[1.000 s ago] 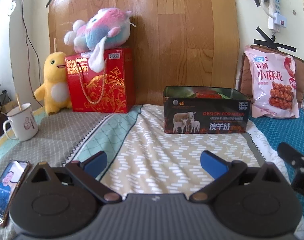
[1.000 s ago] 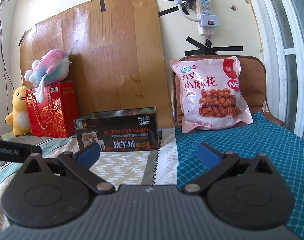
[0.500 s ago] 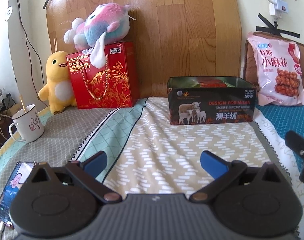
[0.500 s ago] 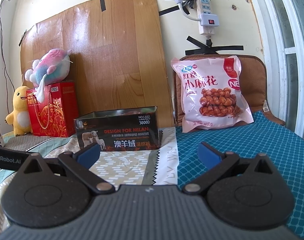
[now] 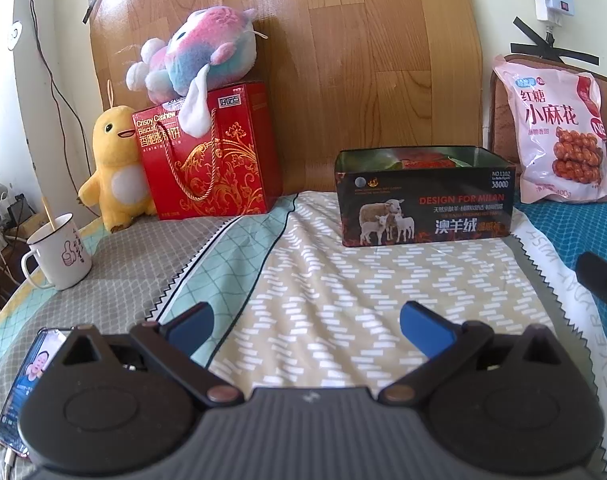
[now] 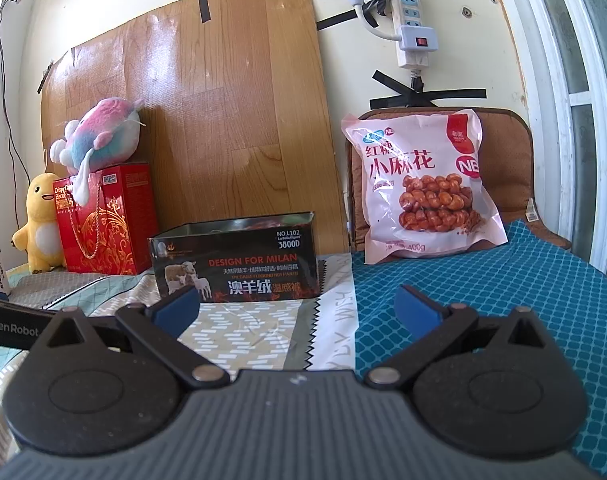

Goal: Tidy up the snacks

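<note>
A black open tin box with sheep pictures stands on the bed; red and green packets show inside it. It also shows in the right wrist view. A pink snack bag leans upright on a brown cushion to its right, also in the right wrist view. A red biscuit gift box stands to the left, also in the right wrist view. My left gripper is open and empty, well in front of the tin. My right gripper is open and empty, between tin and bag.
A white mug and a phone lie at the left. A yellow plush and a pink plush sit by the red box. A wooden board backs the bed. A power strip hangs on the wall.
The left gripper has risen and pulled back a little, so the tin and the bag look farther off. The right gripper has barely moved. Both stay open.
</note>
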{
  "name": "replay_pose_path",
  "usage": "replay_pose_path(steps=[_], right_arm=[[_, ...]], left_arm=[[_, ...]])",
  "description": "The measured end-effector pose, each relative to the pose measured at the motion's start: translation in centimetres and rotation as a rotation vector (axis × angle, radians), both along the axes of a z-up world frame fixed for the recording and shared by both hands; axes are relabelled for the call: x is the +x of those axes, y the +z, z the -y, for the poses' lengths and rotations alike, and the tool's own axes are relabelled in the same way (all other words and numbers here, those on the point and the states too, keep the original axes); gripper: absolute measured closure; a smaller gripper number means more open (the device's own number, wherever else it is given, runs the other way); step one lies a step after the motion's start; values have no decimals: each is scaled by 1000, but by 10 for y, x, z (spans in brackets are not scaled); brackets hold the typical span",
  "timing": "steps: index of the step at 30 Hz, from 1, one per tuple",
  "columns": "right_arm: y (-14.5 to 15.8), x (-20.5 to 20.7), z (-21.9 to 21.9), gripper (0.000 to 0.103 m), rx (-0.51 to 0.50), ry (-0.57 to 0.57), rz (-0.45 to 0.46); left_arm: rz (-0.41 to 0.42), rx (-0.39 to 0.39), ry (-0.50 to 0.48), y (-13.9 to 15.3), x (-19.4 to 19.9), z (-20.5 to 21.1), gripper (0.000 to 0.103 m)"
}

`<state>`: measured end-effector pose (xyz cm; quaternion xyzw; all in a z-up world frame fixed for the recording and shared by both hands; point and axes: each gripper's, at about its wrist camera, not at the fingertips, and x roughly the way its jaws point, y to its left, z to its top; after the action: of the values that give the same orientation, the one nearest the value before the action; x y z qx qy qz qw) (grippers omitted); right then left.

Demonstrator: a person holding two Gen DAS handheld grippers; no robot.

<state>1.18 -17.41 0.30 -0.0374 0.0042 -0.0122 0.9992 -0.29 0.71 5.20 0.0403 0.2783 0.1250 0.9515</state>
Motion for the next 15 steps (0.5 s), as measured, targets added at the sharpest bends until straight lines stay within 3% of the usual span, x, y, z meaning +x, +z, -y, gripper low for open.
replay_pose_path(steps=[15], right_arm=[[1, 0, 1, 0, 1, 0, 0]], left_arm=[[-14, 1, -27, -2, -1, 3, 0]])
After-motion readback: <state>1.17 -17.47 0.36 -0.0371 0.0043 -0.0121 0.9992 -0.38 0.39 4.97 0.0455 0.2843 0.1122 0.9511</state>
